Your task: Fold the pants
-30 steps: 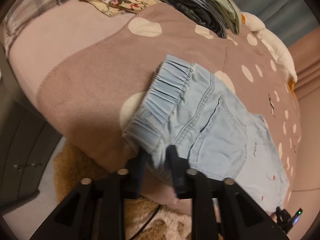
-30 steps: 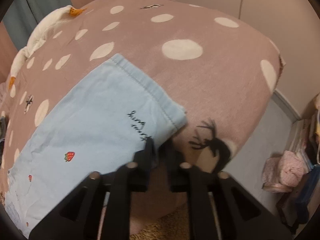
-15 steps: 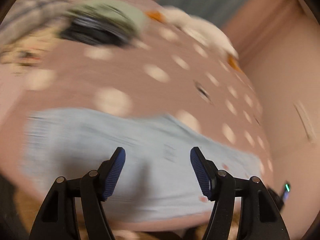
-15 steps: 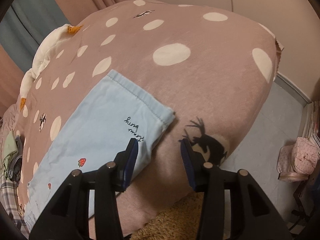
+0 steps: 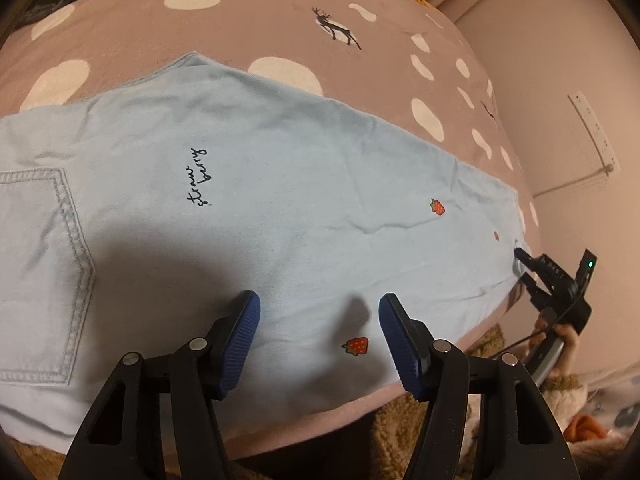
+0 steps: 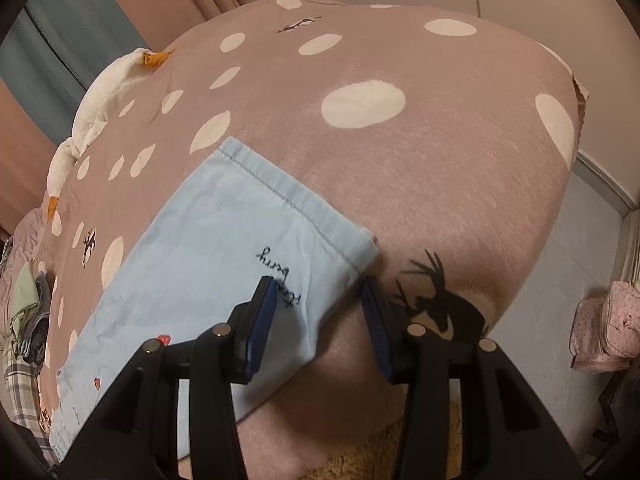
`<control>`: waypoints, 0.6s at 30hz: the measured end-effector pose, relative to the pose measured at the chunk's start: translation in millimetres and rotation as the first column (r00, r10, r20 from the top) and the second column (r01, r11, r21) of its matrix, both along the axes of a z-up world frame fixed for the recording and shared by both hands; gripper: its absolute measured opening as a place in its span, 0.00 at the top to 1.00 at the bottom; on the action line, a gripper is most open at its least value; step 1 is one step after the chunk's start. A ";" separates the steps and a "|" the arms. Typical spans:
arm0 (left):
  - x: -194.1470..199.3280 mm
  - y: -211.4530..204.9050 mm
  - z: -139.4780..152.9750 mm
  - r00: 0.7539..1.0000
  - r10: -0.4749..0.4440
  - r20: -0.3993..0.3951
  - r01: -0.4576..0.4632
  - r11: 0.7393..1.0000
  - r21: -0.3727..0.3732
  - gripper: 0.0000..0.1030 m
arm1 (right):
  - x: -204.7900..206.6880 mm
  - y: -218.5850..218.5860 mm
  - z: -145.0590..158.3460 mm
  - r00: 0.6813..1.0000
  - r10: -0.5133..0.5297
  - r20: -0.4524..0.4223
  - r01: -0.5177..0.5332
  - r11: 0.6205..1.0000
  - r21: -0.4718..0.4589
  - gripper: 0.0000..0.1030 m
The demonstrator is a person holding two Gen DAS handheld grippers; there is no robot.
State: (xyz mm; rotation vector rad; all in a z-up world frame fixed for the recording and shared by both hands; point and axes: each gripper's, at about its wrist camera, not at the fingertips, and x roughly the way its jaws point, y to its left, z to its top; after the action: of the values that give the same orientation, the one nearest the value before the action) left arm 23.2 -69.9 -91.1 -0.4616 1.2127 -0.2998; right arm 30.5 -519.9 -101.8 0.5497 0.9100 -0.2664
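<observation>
Light blue pants (image 5: 280,184) with strawberry prints lie flat, folded lengthwise, on a pink polka-dot bed cover (image 5: 280,12). My left gripper (image 5: 319,312) is open and empty just above the middle of the leg near its front edge. My right gripper (image 6: 318,296) is open and empty over the hem corner of the pants (image 6: 224,264). The right gripper also shows in the left wrist view (image 5: 528,270) at the hem end, jaws apart. A back pocket (image 5: 40,272) is at the left.
The bed cover (image 6: 400,152) drops off at its front edge to a tan rug (image 5: 440,420). A white plush goose (image 6: 100,100) lies at the far side. Folded clothes (image 6: 28,312) sit at the left. A pink bag (image 6: 604,328) stands on the floor.
Both grippers let go of the pants and opened. My left gripper moved from the waistband along to the middle of the leg. My right gripper drew back slightly from the hem.
</observation>
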 end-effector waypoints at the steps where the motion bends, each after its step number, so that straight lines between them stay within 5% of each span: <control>1: -0.6 0.4 -0.1 1.000 0.005 -0.005 -0.005 1.000 -0.001 0.38 | 2.0 -1.2 -0.9 1.000 -0.002 0.009 0.002 1.000 0.002 0.57; 3: -0.1 -2.4 0.3 1.000 0.011 -0.005 -0.011 1.000 0.003 0.38 | 6.2 -3.9 -2.6 1.000 -0.008 0.023 0.008 1.000 0.007 0.62; 5: -0.7 -3.0 -0.4 1.000 0.010 0.001 -0.010 1.000 0.007 0.38 | 9.8 -8.4 -4.2 0.999 -0.018 0.037 0.017 1.000 0.015 0.79; 8: -1.7 1.4 0.6 1.000 0.018 0.003 -0.018 1.000 -0.010 0.38 | 6.2 -16.2 0.0 0.996 -0.054 0.073 0.048 0.996 0.070 0.91; 12: -5.8 15.3 5.9 0.999 0.047 -0.012 -0.048 0.997 -0.059 0.37 | -1.6 -14.1 12.0 0.989 -0.080 0.123 0.071 0.995 0.074 0.92; 18: -19.5 67.5 43.5 0.972 0.210 0.107 -0.208 0.978 -0.028 0.36 | -5.1 15.8 71.1 0.966 0.013 0.258 -0.002 0.999 -0.044 0.92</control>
State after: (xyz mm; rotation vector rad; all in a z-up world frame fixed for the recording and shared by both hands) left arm 3.7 -2.4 -47.6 -0.5751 1.0452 -0.1527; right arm 25.4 -504.1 -30.8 0.5270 0.6515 -0.2016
